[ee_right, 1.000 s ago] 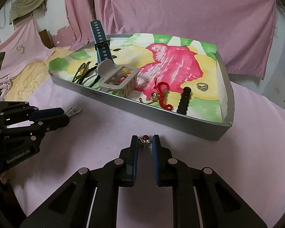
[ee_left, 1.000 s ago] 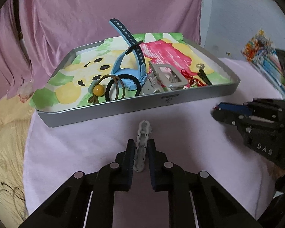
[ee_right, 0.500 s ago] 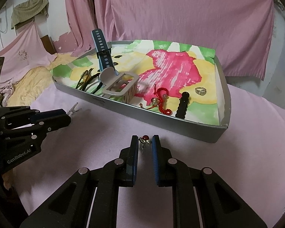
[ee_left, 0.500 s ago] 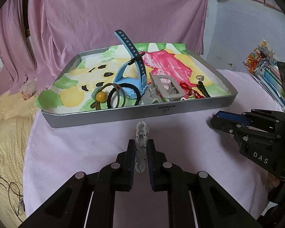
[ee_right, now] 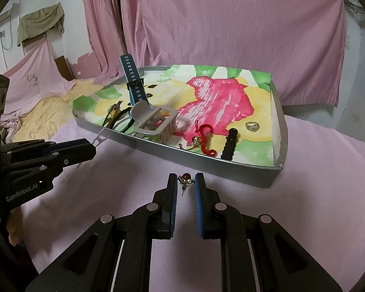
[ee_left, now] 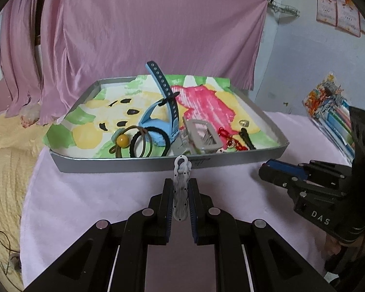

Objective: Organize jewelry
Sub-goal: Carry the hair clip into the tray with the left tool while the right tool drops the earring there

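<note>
The left claw (ee_left: pixel 181 194) is clamped on a pale grey hair clip (ee_left: pixel 181 187), holding it lengthwise between the two fingers so its looped end sticks out ahead toward the tray (ee_left: pixel 133 166). The clip is held above the pink cloth (ee_left: pixel 90 199) that covers the worktop, just short of the tray's near wall.

The right claw (ee_right: pixel 185 188) is pinched on a small earring (ee_right: pixel 185 179) with a red bead on top, its thin post hanging down between the finger pads. It too sits over the pink cloth, a little short of the tray's near wall.

The tray is a shallow grey metal one lined with a painted sheet (ee_right: pixel 219 102) in pink, yellow and green. Inside it, toward the left end, lie a hair tie with a yellow bead (ee_left: pixel 123 140) and a black hair tie (ee_left: pixel 143 143), with a blue watch (ee_left: pixel 163 112) just behind them, one strap standing up. Beside the watch is a small grey basket (ee_right: pixel 158 123) tipped at an angle. Further right are a red cord charm (ee_right: pixel 205 138), a black hair clip (ee_right: pixel 230 143) and a silver ring (ee_right: pixel 252 126), each lying apart on the painted sheet.

A pink curtain (ee_left: pixel 146 29) hangs behind the tray, and a yellow blanket (ee_left: pixel 4 165) lies off to the left of the worktop. A bundle of colourful packets (ee_left: pixel 331 107) sits at the far right.
</note>
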The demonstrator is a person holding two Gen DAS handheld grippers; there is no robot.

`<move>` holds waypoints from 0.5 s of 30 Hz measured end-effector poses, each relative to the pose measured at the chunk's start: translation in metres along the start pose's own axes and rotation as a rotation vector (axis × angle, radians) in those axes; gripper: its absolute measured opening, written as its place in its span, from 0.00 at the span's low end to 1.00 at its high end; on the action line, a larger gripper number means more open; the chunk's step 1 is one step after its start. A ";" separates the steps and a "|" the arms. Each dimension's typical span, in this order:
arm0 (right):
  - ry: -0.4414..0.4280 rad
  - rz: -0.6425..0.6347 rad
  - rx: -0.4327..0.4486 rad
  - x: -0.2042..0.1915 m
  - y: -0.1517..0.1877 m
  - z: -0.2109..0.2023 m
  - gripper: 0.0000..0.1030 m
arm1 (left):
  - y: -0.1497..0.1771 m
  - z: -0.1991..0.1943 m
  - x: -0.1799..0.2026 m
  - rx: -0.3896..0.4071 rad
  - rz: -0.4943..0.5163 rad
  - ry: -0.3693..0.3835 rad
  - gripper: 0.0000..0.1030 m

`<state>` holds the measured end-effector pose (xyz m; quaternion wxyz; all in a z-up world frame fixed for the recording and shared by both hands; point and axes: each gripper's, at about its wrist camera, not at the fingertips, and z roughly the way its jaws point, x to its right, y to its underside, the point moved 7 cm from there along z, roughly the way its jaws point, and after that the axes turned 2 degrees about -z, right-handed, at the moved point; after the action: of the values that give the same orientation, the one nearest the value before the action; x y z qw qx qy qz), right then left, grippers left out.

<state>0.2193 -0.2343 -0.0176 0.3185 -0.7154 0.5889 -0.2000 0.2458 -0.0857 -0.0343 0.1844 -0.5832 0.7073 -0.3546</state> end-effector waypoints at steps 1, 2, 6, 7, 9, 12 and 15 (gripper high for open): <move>0.001 0.000 0.004 0.000 0.000 -0.001 0.12 | -0.001 -0.001 0.001 0.007 -0.003 0.006 0.11; 0.002 0.001 0.007 0.000 -0.001 -0.001 0.12 | -0.001 -0.002 0.001 0.012 -0.006 0.008 0.11; 0.008 0.006 0.020 0.002 0.000 -0.005 0.12 | -0.004 -0.005 0.002 0.034 -0.020 0.034 0.11; 0.008 0.007 0.023 0.002 -0.001 -0.006 0.12 | -0.005 -0.007 0.002 0.047 -0.028 0.045 0.11; 0.009 0.008 0.031 0.002 -0.001 -0.008 0.12 | -0.008 -0.010 0.001 0.072 -0.046 0.059 0.11; 0.009 0.011 0.044 0.002 -0.001 -0.011 0.12 | -0.013 -0.016 -0.001 0.116 -0.076 0.081 0.11; 0.011 0.015 0.064 0.002 -0.004 -0.014 0.12 | -0.022 -0.020 -0.005 0.165 -0.107 0.087 0.11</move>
<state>0.2136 -0.2393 -0.0049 0.3395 -0.6992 0.5893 -0.2202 0.2489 -0.0768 -0.0059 0.1816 -0.5869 0.6510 -0.4458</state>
